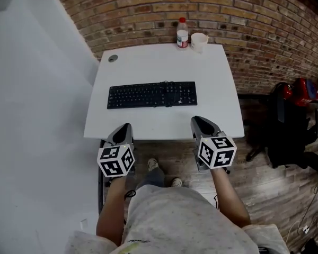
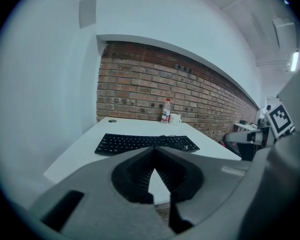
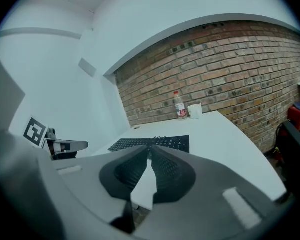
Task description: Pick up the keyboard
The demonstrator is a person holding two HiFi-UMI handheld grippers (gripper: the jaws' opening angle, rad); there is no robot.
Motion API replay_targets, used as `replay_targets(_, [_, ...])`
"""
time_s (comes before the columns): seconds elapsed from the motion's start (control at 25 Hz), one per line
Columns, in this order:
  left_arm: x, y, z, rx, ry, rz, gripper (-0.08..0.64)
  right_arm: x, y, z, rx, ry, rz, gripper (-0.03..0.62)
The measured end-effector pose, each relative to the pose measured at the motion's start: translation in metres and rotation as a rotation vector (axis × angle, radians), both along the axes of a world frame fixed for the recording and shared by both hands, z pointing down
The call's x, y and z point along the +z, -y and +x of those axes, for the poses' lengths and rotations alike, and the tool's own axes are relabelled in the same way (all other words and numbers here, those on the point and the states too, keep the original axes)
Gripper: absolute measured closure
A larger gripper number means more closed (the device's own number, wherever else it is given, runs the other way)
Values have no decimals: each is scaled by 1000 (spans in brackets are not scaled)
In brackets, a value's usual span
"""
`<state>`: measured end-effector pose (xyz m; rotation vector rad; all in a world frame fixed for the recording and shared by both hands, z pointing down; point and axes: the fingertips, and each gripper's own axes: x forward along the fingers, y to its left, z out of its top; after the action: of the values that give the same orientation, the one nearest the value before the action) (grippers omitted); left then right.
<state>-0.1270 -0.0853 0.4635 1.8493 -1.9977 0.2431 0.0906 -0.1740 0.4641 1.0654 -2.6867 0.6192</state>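
Keyboard (image 1: 152, 94) lies flat on the tabletop (image 1: 148, 67), about mid-depth, long side parallel to the near edge and slightly nearer the left edge than the right. Nothing is touching it. A cable seems to lie across its middle, though it's too small to be sure.

Bottle (image 1: 182, 34) and cup (image 1: 199, 42) stand together at the far edge toward the far right corner, well apart from the keyboard, so no clutter in the pick path. Grommet hole (image 1: 113, 58) is at the far left corner.

Left gripper (image 1: 124, 127) and right gripper (image 1: 199, 120) both hang just short of the near edge, off the table. Left roughly lines up with the keyboard's left end, right with its right end. My read: that spread is deliberate. A long, thin thing lifts level from both ends, whereas one grip would let it tip.

Left gripper view: jaws fully together, nothing between them. Right gripper view: tips all but together, a hairline slit at most, also empty. Both views look low across the tabletop at the keyboard's front edge.

Stage: approach only, no contact yet. Next, I'd guess both need to open before closing on the ends. Low profile means little edge to bite, and the cable may drag.
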Motion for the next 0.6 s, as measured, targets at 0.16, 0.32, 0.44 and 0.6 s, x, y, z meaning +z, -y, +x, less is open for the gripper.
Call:
replay_targets(0.16, [5,19,-18,-22,-1,4,565,5,21,-7,1,-17,-4,561])
replay_targets(0.32, [15,44,-41,-30,-5,0,564,16,47,-17,14,-45,-4,550])
replay_targets(0.44, [25,61,-59,-34,-19,-13,536,24,67,-26,24,-74,-7,529])
replay_targets(0.6, [42,85,-88,-40,-20,-45,485,38,95,-39,49,-110,-26,500])
